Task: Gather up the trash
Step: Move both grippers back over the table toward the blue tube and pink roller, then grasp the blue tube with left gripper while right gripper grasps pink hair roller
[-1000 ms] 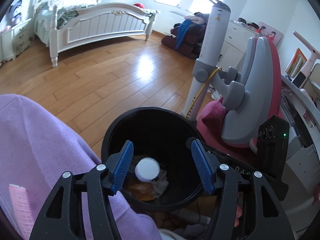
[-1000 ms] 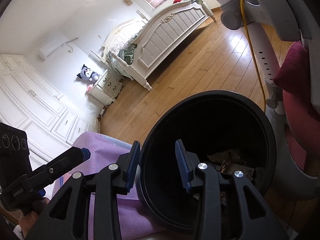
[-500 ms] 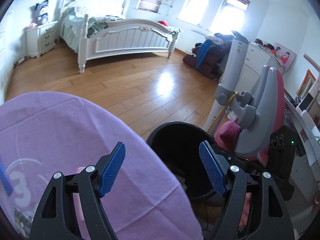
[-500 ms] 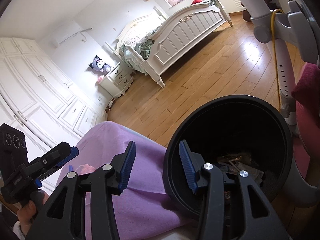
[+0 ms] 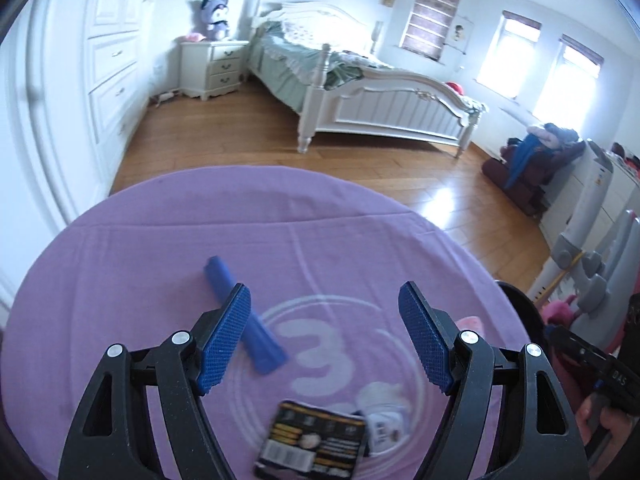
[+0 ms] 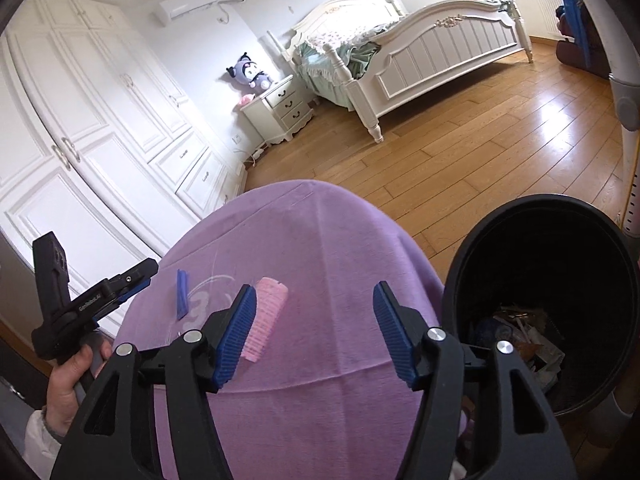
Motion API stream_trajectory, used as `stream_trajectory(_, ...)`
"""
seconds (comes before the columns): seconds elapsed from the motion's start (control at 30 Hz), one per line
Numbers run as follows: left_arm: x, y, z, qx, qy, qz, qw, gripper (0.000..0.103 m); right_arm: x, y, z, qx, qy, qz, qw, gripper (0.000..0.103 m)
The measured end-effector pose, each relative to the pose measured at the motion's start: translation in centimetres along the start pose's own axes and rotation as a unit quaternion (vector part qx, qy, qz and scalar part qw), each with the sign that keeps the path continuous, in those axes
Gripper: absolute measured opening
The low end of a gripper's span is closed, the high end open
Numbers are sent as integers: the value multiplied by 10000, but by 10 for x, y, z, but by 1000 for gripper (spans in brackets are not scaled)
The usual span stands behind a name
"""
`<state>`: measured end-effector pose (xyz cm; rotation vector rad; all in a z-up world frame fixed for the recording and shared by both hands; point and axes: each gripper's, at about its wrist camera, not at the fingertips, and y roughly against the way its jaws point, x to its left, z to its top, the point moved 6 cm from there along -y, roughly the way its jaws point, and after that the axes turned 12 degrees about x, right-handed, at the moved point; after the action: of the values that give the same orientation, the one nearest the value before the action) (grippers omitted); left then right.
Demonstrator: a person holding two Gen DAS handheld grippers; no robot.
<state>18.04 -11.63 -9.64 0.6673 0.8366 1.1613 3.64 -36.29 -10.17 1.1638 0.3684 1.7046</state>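
Both grippers hang wide open and empty over the purple cloth [image 5: 160, 248]. Under the left gripper [image 5: 324, 340] lie a dark snack wrapper [image 5: 314, 438] and a white packet [image 5: 386, 420], blurred, perhaps a tissue pack; a blue wrapper [image 5: 244, 324] runs beneath its left finger. The right gripper [image 6: 314, 334] has a pink piece [image 6: 266, 316] by its left finger, and the black trash bin [image 6: 548, 304] to its right
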Motion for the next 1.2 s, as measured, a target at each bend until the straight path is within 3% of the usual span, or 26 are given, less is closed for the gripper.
stream_trajectory(0.2,52,-18,4,306,320,195,9988,76,37,-34,-3,543,468,-242,9971,68)
stream_trajectory(0.43,65,-42,12,576,198,235,9979,75,57,-66,-7,988,854,-712,9889,66)
stream_trajectory(0.53,64,-50,11,614,79,335,9975,65,62,-76,-6,1102,988,-879,9851,60)
stream_trajectory(0.77,68,-53,13,538,-195,600,9966,58,64,-83,-4,1131,1224,-1131,9795,45)
stream_trajectory(0.97,73,-50,10,527,-325,774,9951,43,67,-86,-1,1099,1349,-1151,9780,30)
stream_trajectory(1.2,94,-41,6,497,-174,522,9972,20,69,-68,1,847,1317,-778,9846,29)
